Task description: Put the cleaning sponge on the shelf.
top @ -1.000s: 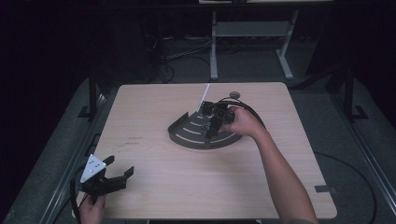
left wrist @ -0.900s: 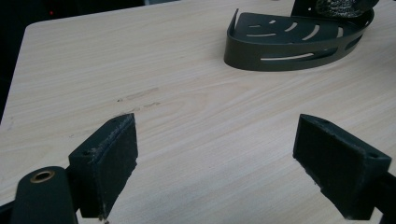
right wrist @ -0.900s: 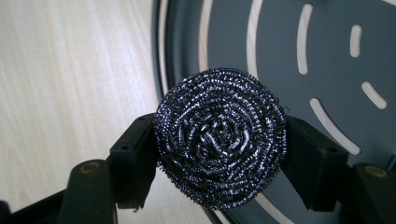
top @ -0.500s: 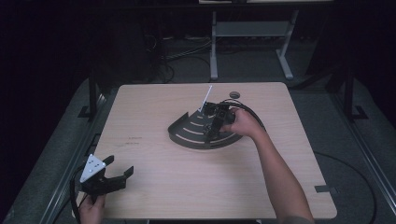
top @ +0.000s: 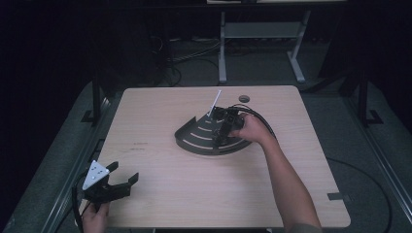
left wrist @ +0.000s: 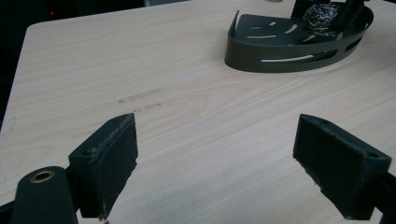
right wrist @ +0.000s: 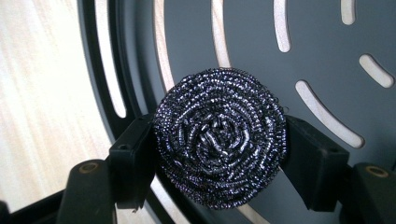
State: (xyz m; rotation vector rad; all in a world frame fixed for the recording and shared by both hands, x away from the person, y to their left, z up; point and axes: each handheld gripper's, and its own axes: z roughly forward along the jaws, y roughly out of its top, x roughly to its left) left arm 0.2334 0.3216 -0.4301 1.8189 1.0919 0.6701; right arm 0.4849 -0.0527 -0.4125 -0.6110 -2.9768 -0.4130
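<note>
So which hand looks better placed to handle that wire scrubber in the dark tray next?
Probably the right. The right gripper is closed on the steel wool scrubber over the slotted tray. The left gripper sits open near the table's front corner, far from it.

High view: fixed above the person's side, looking forward and down, whole table (top: 160,204) in frame plus floor beyond. Left gripper view: low near the table's near-left corner, facing across the wood toward the slotted tray (left wrist: 299,46) well away. Right gripper view: very close, looking down into that tray's floor (right wrist: 299,60) past a steel scourer (right wrist: 219,137). All three views share the tray (top: 194,138); the left gripper view also catches the scourer (left wrist: 320,18).
</note>
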